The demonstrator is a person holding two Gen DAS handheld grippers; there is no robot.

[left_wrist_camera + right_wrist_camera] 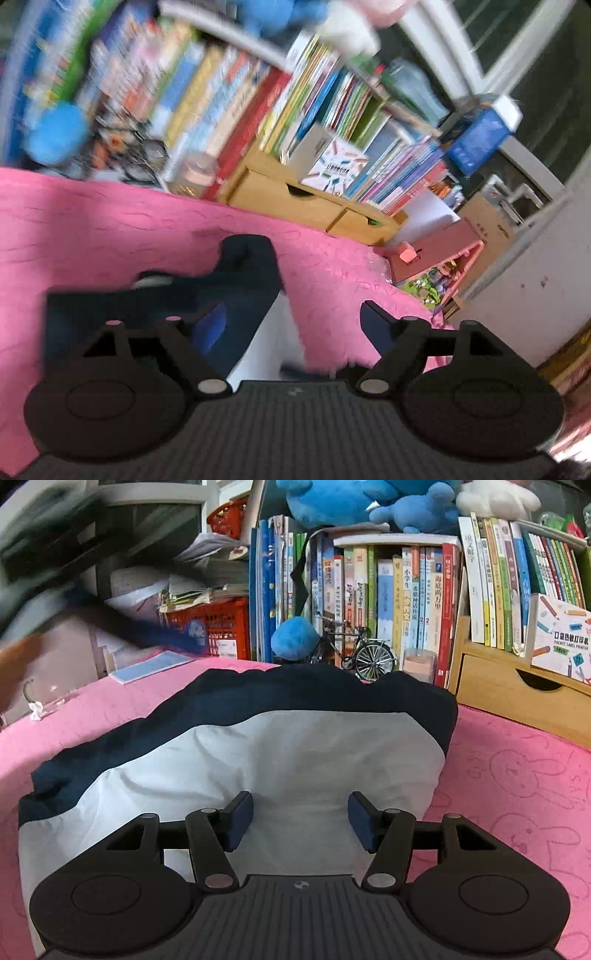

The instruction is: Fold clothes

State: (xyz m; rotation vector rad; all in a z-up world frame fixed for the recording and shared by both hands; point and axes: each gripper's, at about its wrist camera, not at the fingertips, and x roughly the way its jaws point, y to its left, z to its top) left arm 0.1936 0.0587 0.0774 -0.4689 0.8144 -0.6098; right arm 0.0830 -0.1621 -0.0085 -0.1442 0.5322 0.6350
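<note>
The folded navy-and-white garment (pixel 258 760) lies centre frame on the pink bench (pixel 517 775), flat for stacking. The right hand-held gripper (pixel 301 821) hovers over it, half open and empty; the left hand-held gripper (pixel 291 328), wide open, holds nothing.

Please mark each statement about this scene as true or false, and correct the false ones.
1. The garment is navy and white. True.
2. The garment lies on a green cover. False: the cover is pink.
3. The right gripper is shut on the cloth. False: its jaws stand apart over the white part, and the pads do not press on it.
4. A small model bicycle stands in front of the books. True.
5. The left gripper is open. True.
</note>
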